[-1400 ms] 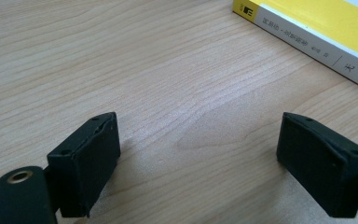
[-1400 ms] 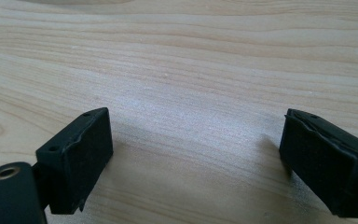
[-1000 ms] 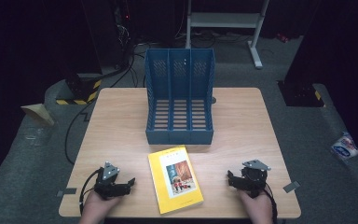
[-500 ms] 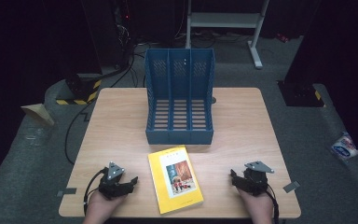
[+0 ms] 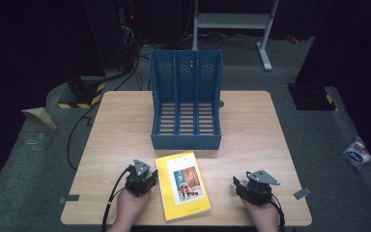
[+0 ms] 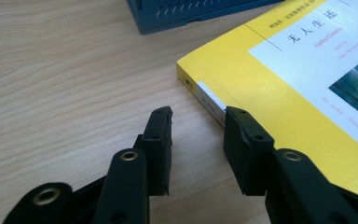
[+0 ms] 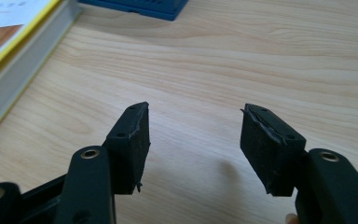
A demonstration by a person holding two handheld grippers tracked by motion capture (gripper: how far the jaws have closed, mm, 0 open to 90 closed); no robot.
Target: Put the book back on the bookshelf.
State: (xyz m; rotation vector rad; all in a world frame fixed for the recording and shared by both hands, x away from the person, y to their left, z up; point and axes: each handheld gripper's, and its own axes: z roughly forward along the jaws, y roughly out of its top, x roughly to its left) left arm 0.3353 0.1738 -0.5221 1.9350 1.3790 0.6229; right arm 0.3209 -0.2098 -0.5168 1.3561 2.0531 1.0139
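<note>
Wooden table (image 5: 251, 121), yellow book (image 5: 182, 191) just beside left hand-held gripper (image 5: 142, 175)

High view: the table (image 5: 125, 125) is evenly lit from above, its surroundings falling into near-black, and the picture is soft and grainy. Gripper views: bright, diffuse light with faint, soft-edged shadows on the wood beneath the jaws; the near jaws are slightly out of focus, and no glare appears.

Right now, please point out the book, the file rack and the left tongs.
book (image 5: 182, 186), high view, cover middle.
file rack (image 5: 186, 141), high view, front wall.
left tongs (image 6: 196, 126), left gripper view, between the tips.
</note>
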